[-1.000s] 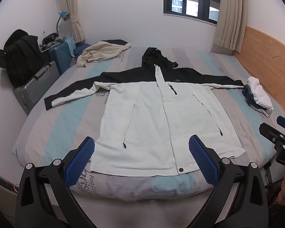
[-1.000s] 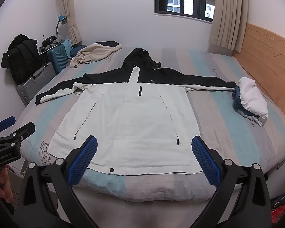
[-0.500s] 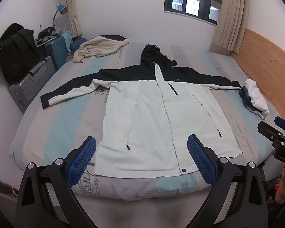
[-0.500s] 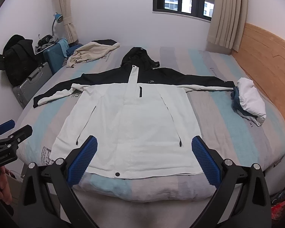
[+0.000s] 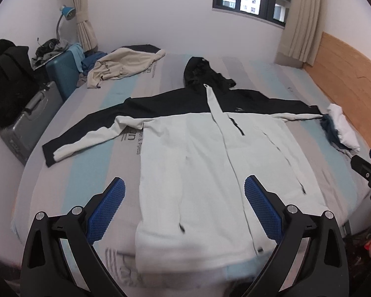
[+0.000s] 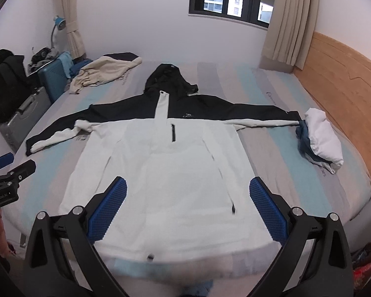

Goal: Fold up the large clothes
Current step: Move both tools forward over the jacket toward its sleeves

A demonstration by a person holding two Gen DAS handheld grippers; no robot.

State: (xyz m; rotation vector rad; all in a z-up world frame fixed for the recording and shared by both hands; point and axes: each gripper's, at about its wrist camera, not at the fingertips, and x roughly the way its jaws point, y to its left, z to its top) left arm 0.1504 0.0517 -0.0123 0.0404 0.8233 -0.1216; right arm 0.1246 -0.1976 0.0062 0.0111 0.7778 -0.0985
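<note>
A large white and black hooded jacket (image 5: 197, 153) lies flat, front up, on the striped bed (image 5: 91, 148), sleeves spread to both sides, hem toward me. It also shows in the right wrist view (image 6: 165, 163). My left gripper (image 5: 184, 205) is open and empty, above the jacket's hem on its left half. My right gripper (image 6: 188, 206) is open and empty, above the lower middle of the jacket. Each gripper shows at the edge of the other's view: the right gripper (image 5: 366, 170) and the left gripper (image 6: 7, 170).
A folded white and blue pile (image 6: 319, 138) lies at the right sleeve's end by the wooden headboard (image 6: 338, 86). A beige garment (image 6: 101, 74) lies at the bed's far left corner. Suitcases (image 5: 29, 116) and a black bag stand left of the bed.
Both grippers have moved forward and up over the foot of the bed, so the jacket's hem lies between the fingers. Both stay open. The jacket has not moved.
</note>
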